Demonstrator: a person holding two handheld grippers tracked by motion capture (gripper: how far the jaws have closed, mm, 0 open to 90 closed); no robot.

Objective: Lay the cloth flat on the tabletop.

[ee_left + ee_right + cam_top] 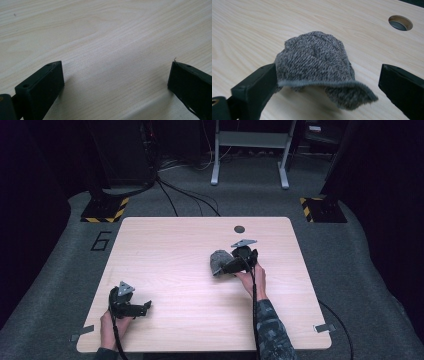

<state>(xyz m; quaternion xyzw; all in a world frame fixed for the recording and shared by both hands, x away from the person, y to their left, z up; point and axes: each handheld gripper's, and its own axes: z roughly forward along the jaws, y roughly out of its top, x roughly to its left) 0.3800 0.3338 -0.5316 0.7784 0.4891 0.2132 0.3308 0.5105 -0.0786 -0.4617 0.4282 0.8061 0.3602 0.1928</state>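
in the high view the grey knitted cloth (219, 262) lies bunched on the wooden table (175, 250), right of the frame's centre, with the right gripper (231, 266) just beside it on its right edge and the person's right hand (254, 279) behind the tool, lower in the frame. the right gripper view puts the cloth (317, 62) in the middle of the frame, between the two black jaws: they stand spread wide, the left one touching the cloth's lower left side, the right one apart from it, and a folded hem juts out toward the lower right of the frame. a round hole (400, 22) in the table sits at the upper right. the left gripper (145, 307) rests low in the lower left of the high view, well apart from the cloth, held by the left hand (111, 324). in the left gripper view its jaws are spread wide over bare wood (107, 50), holding nothing.
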